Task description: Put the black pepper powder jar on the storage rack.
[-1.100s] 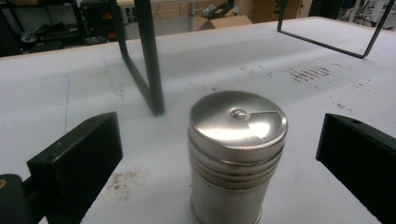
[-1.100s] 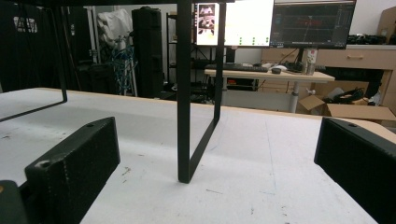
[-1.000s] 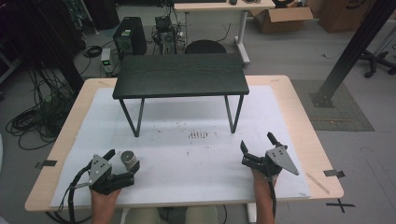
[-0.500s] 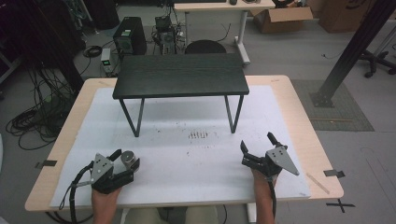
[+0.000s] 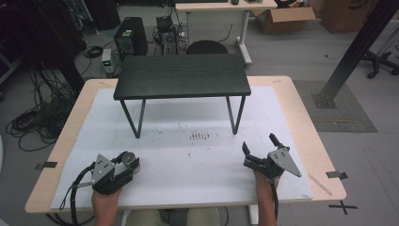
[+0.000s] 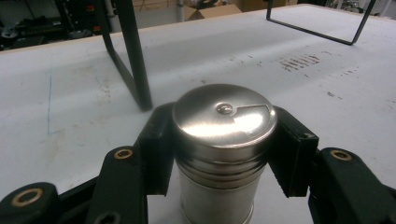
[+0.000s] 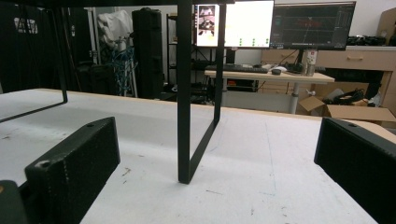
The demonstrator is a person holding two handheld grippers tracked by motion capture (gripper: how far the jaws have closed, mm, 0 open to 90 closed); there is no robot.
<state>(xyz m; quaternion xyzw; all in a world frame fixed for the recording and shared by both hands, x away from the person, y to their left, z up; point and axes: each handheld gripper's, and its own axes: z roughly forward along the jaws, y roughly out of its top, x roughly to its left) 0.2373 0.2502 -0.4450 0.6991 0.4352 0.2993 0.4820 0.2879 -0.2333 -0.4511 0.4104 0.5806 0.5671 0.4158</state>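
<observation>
1. Steel shaker (image 6: 223, 140), round, shiny, with a flat lid, upright on the white mat (image 5: 188, 155) near the table's front left corner.
2. Clamped at lid height between both black pads (image 6: 156, 149) of the left gripper (image 5: 126, 165); jaws just closed in, pressed against either side of the cap.
3. Beyond the shaker, in the left gripper view: thin black metal leg (image 6: 135, 60) of the small dark wooden bench (image 5: 181, 75), standing just behind and to the left.
4. Bench across the far half of the mat, on two looped wire legs, open underneath.
5. Right gripper (image 5: 260, 151) near the front right corner, resting low, jaws spread wide, nothing between them.
6. Ahead of it in the right gripper view: the other bench leg (image 7: 184, 93), close, straight in line.
7. Faint dark smudges (image 5: 200, 136) on the mat at mid-table.
8. Bare mat between the two grippers and up to the bench legs.
9. Pale wooden table edge (image 5: 301, 113) showing around the mat on all sides.
</observation>
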